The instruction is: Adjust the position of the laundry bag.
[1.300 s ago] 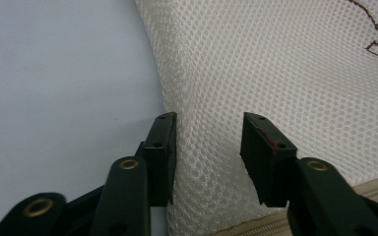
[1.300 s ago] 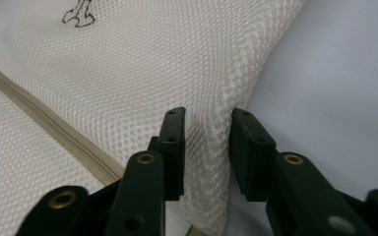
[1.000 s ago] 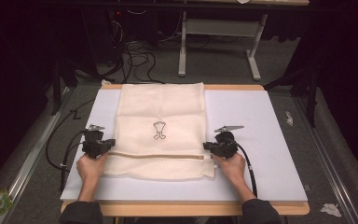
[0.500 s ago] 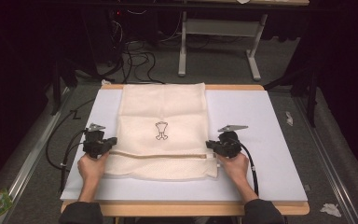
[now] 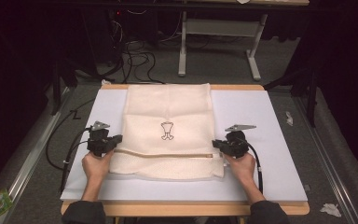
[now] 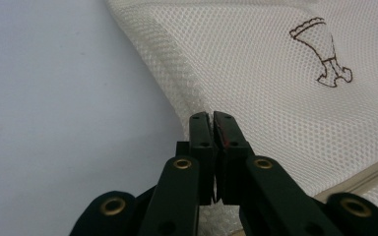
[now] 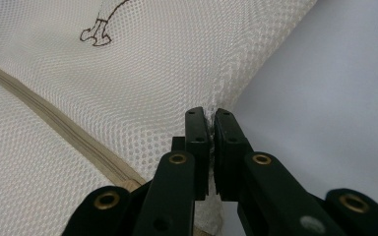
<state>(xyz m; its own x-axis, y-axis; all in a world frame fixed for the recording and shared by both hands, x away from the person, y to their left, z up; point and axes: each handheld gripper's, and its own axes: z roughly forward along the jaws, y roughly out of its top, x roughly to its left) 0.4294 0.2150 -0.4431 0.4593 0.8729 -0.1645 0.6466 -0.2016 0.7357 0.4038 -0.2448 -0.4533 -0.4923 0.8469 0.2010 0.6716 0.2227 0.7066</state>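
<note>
A cream mesh bag lies flat in the middle of the white counter, its small printed figure face up and a tan zipper running across it near the person's side. The left claw is clamped tight on the bag's left edge, a fold of mesh pinched between its jaws. The right claw is likewise closed on the right edge, both at about the zipper's level.

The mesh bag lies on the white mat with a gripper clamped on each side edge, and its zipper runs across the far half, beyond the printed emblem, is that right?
Not quite: the high view shows the zipper crossing the mesh bag in its near half, on the person's side of the printed emblem. The rest holds.
</note>
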